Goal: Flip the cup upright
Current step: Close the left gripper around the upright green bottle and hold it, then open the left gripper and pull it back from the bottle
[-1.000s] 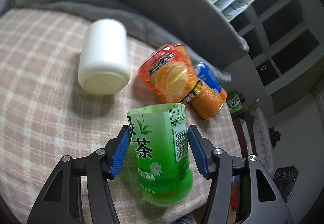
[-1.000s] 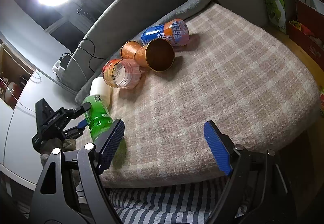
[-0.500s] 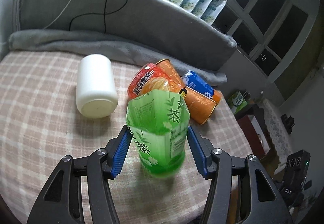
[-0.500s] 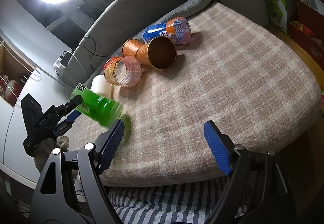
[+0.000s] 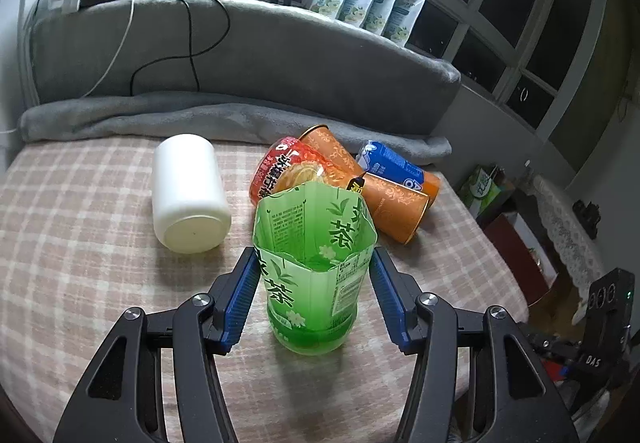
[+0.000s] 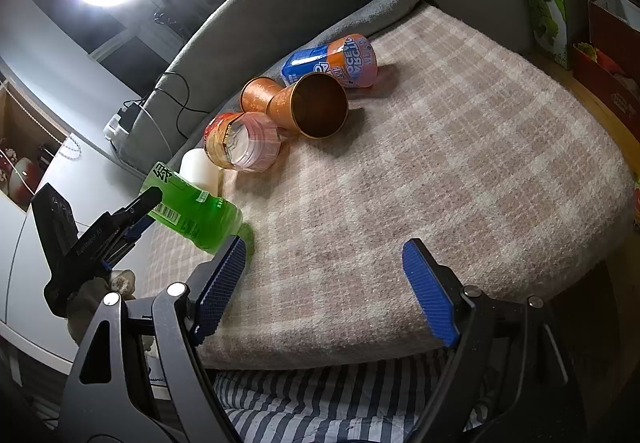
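Observation:
A green cut-bottle cup (image 5: 314,275) with tea lettering sits between the blue pads of my left gripper (image 5: 314,295), mouth up toward the camera, its base on or just above the checked blanket (image 5: 80,243). The left gripper is shut on it. In the right wrist view the same cup (image 6: 192,209) looks tilted, held by the left gripper (image 6: 136,215) at the blanket's left edge. My right gripper (image 6: 320,287) is open and empty above the blanket's near edge.
A white cup (image 5: 188,191), a red-orange cup (image 5: 288,171), two copper cups (image 6: 308,107) and a blue-orange cup (image 6: 332,61) lie on their sides further back. A grey cushion (image 5: 240,55) bounds the far side. A green bag (image 6: 548,3) stands at right.
The left gripper has turned the green cup from mouth-down to mouth-up, while its view tilted up toward the cushion. The right gripper has stayed still and open.

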### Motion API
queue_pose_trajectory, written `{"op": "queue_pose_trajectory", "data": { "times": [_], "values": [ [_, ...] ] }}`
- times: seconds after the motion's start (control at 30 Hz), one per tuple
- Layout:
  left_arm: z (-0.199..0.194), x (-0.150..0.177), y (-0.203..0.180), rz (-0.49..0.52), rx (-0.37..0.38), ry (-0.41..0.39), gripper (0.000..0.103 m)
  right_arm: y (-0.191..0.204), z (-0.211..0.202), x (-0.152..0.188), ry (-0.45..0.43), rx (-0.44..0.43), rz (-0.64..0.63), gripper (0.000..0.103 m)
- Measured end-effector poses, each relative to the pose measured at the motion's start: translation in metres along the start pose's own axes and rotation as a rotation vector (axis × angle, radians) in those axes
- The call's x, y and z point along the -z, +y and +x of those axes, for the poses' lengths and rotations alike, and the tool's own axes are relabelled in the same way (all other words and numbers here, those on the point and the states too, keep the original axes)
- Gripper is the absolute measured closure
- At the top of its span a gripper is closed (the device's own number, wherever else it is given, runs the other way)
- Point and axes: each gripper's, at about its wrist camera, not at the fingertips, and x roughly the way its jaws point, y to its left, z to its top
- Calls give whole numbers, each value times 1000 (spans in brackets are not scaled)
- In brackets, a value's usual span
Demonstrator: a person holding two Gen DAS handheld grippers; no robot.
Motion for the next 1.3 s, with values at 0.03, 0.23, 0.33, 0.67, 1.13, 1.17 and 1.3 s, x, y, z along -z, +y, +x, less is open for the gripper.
{"op": "queue_pose_trajectory", "data": {
  "times": [0.03,0.23,0.33,0.67,1.13,1.17,1.3],
  "values": [
    [1,1,-1,8,-4,1,48,0,0,0,0,0,0,20],
    [4,4,-9,47,-24,0,48,0,0,0,0,1,2,20],
    [5,5,-12,64,-30,-1,48,-1,-1,0,-2,1,5,20],
    [7,7,-19,89,-36,0,48,-4,-2,0,-6,3,9,20],
    [6,10,-26,112,-34,5,47,-8,-5,1,-17,-7,13,20],
    [6,11,-27,117,-35,5,47,-8,-5,1,-17,-9,13,20],
    [7,13,-32,136,-27,13,46,-8,-5,2,-17,-8,13,20]
  ]
}}
